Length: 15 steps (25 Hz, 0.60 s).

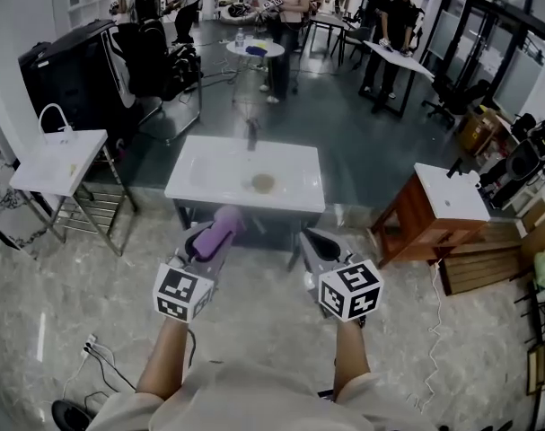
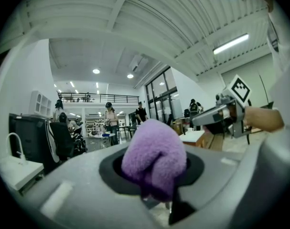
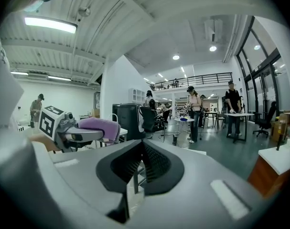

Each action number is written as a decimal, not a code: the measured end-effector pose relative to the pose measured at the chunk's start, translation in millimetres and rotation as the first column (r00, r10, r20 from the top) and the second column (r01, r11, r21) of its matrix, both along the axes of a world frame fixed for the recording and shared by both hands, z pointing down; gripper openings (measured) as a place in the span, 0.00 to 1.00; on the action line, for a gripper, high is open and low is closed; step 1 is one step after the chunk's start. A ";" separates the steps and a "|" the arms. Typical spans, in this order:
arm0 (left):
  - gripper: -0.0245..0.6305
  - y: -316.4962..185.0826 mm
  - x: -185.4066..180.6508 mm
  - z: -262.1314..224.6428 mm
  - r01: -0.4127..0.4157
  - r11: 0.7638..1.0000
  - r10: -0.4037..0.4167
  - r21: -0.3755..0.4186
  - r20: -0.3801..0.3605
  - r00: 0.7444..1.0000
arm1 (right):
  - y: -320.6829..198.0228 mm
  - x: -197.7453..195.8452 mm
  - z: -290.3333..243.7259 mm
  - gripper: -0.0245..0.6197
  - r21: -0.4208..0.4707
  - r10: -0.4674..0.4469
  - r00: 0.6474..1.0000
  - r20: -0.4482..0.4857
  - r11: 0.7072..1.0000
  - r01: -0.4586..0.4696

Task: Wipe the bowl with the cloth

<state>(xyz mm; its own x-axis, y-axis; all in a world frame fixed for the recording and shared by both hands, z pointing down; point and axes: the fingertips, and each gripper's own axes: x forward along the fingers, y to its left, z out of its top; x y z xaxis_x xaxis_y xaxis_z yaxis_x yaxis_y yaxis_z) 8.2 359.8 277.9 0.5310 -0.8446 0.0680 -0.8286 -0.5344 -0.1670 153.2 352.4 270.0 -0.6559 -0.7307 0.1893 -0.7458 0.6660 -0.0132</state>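
A small brownish bowl [image 1: 263, 183] lies in the white sink table [image 1: 200, 191] ahead of me. My left gripper [image 1: 216, 233] is shut on a fluffy purple cloth [image 1: 222, 224], which bulges out between its jaws [image 2: 154, 159]. It hangs short of the sink's near edge. Beside it my right gripper [image 1: 310, 243] is shut and holds nothing; its ribbed pads [image 3: 154, 162] meet. In the right gripper view the left gripper [image 3: 75, 135] shows with the cloth [image 3: 100, 127] at the left. In the left gripper view the right gripper [image 2: 220, 117] shows at the right.
A second small sink stand [image 1: 58, 164] is at the left, and a wooden cabinet with a white top [image 1: 438, 212] at the right. A black cabinet [image 1: 70, 70], chairs, tables and several people stand farther back. A cable [image 1: 97, 357] lies on the floor.
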 end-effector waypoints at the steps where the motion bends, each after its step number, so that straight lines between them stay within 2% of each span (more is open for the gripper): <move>1: 0.23 0.5 3.9 2.0 0.005 1.000 -0.005 -0.003 0.000 1.000 | -1.1 3.4 2.0 0.05 -0.001 -0.006 1.000 0.003 1.000 0.006; 8: 0.23 -2.7 24.6 17.2 0.043 0.999 -0.042 -0.031 0.004 0.999 | -11.3 29.5 8.3 0.05 -0.024 -0.034 0.999 0.025 0.999 0.034; 15: 0.23 -44.5 35.2 23.0 0.021 0.999 -0.021 -0.025 -0.001 1.000 | -52.1 39.3 13.8 0.05 -0.016 -0.010 1.000 0.029 1.000 0.010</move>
<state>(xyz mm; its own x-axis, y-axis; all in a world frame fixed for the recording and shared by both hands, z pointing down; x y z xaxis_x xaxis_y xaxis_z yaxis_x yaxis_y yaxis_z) 43.4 315.3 301.0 0.5135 -0.8535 0.0887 -0.8398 -0.5210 -0.1528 192.5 300.3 283.9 -0.6685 -0.7211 0.1820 -0.7383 0.6730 -0.0454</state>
